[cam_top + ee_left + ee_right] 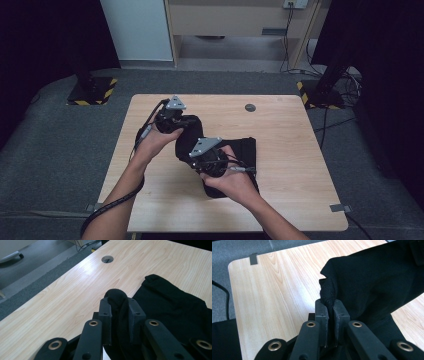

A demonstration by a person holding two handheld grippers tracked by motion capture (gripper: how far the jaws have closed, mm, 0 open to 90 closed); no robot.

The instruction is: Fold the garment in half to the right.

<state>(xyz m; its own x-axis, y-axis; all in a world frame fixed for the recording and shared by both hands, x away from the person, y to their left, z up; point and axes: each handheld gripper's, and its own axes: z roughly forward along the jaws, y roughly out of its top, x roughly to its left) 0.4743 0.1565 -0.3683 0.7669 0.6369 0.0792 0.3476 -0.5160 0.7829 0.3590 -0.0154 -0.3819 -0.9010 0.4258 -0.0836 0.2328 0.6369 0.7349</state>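
We note wooden table (280,150), round grommet hole (250,107) near far edge. Black garment (242,150) lies mid-table, part lifted off surface between both claws. Left claw (119,305) clamped on fold of black garment, fabric bulging above jaws. Right claw (331,308) pinched tight on stitched edge of black garment, cloth raised above table

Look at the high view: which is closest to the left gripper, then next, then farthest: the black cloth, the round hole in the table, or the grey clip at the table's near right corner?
From the left gripper:
1. Black cloth: pinched in its jaws, mid-table.
2. Round hole: off to the right, near the far edge.
3. Grey clip: near right corner, farthest.
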